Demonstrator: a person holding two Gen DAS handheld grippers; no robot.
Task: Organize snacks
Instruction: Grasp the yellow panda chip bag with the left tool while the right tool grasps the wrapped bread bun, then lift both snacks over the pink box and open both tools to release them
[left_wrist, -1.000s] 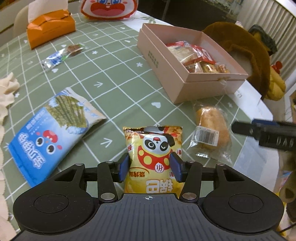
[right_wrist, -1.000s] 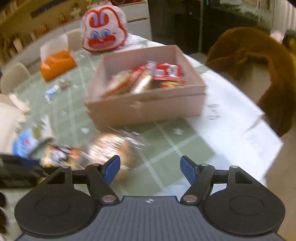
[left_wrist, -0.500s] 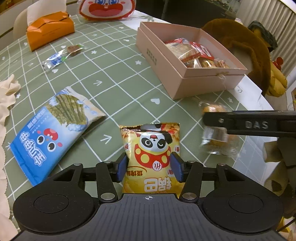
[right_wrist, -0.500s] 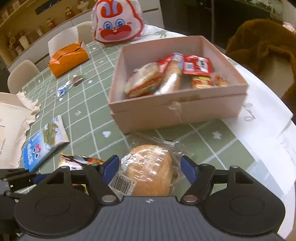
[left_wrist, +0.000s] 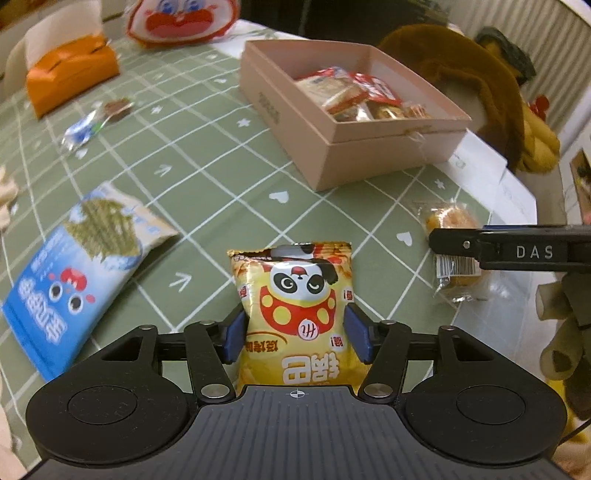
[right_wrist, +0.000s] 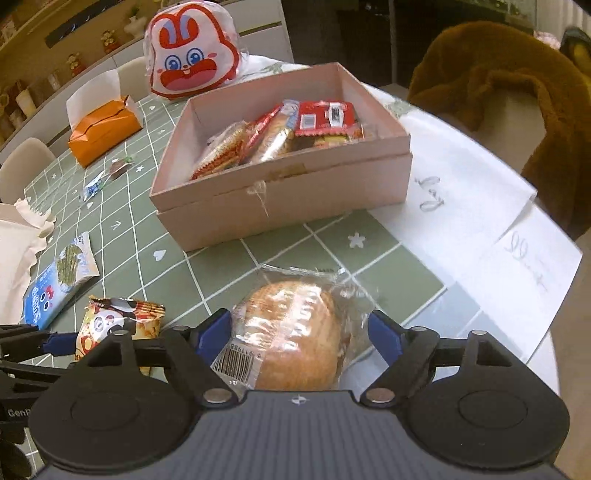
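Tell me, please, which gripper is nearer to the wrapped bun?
Right. The right gripper straddles the wrapped bun, jaws opening around it. The left gripper sits off to the side, around the yellow panda snack bag.

- Warm indoor light, evenly bright; shadows on the surface (left_wrist: 207, 173) are soft and faint.
- Glare off the bread wrapper (right_wrist: 295, 321) and the yellow panda snack bag (left_wrist: 295, 295).
- Heavy fisheye bend, dark corners.
- Left view slightly soft toward the edges; room beyond goes dim.
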